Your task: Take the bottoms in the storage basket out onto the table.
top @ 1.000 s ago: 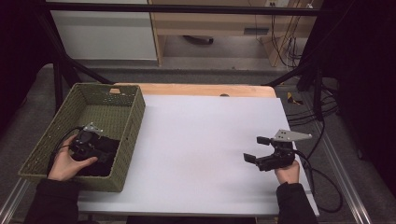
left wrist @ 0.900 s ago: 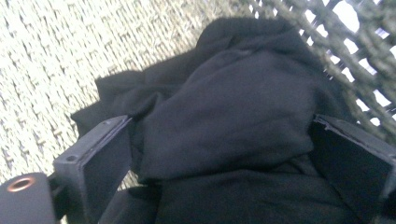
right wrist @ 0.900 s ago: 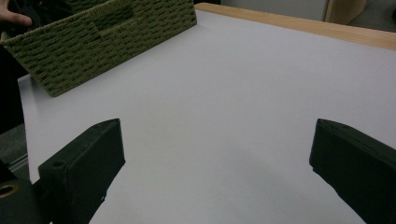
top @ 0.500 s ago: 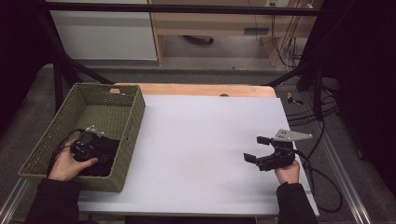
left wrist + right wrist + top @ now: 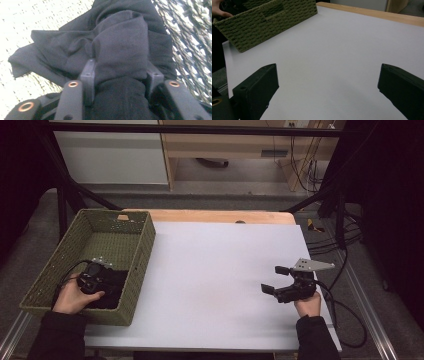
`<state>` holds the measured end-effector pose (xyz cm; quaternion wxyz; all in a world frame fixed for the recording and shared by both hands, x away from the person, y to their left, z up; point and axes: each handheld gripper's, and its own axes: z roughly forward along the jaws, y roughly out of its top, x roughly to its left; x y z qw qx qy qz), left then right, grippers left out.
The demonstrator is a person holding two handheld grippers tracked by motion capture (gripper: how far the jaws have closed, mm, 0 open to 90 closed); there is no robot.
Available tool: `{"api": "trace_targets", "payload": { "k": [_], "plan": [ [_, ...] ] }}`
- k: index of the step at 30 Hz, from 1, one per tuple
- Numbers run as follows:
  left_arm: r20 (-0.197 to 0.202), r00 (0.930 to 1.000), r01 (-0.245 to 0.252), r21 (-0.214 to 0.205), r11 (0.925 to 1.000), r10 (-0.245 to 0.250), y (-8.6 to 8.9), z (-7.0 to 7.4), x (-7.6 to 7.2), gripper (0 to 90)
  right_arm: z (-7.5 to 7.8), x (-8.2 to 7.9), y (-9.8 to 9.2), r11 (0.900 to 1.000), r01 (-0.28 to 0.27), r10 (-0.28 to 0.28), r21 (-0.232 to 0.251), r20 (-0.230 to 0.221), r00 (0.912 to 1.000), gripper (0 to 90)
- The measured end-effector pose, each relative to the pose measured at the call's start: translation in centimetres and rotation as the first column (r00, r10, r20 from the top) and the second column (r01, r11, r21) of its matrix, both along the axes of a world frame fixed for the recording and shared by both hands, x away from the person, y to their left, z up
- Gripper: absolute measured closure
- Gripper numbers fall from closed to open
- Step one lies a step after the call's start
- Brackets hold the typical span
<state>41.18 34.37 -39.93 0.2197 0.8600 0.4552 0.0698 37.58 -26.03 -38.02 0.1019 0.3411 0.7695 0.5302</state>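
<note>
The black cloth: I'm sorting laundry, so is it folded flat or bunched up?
Bunched up. The black cloth lies crumpled in the green basket, a thick fold pinched by the left gripper.

Lighting from overhead: the white tabletop [image 5: 220, 270] reads evenly bright, surroundings beyond it dark. In the left gripper view the basket [image 5: 192, 37] weave glares, overexposed — black cloth [image 5: 120, 42] beside it soft, slightly blurred.

I wear dark long sleeves. My left gripper [image 5: 95, 279] is black, with copper-ringed screw holes and a black cable. My right gripper [image 5: 275, 280] is black too, topped by a grey three-cornered plate, cable trailing.
</note>
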Motion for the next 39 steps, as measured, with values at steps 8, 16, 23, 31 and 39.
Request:
{"api": "trace_targets", "payload": {
  "k": [8, 16, 23, 31, 39],
  "plan": [
    [0.007, 1.0, 0.005, -0.002, 1.0, -0.005, 0.0, 0.1, 0.0, 62.8, 0.0, 0.0, -0.1, 1.0, 0.004, -0.004, 0.004, -0.001, 1.0, 3.8],
    [0.048, 0.9988, 0.011, -0.016, 0.9998, -0.01, 0.1, 0.6, 0.0, 71.4, 0.1, 0.0, -0.1, 1.0, 0.005, -0.005, 0.006, -0.001, 1.0, 3.8],
    [0.063, 0.9979, 0.016, -0.028, 0.9995, -0.014, 0.2, 0.8, 0.0, 73.5, 0.0, 0.0, -0.1, 1.0, 0.005, -0.005, 0.003, -0.002, 1.0, 3.8],
    [0.074, 0.9971, 0.021, -0.042, 0.9989, -0.018, 0.3, 1.0, 0.1, 73.7, 0.0, 0.0, -0.1, 1.0, 0.005, -0.005, 0.007, -0.003, 1.0, 3.8],
    [0.115, 0.9933, 0.015, -0.045, 0.9989, -0.01, 0.2, 1.4, 0.1, 75.6, 0.0, 0.0, -0.1, 1.0, 0.006, -0.006, 0.007, -0.003, 1.0, 3.8]
  ]
}}
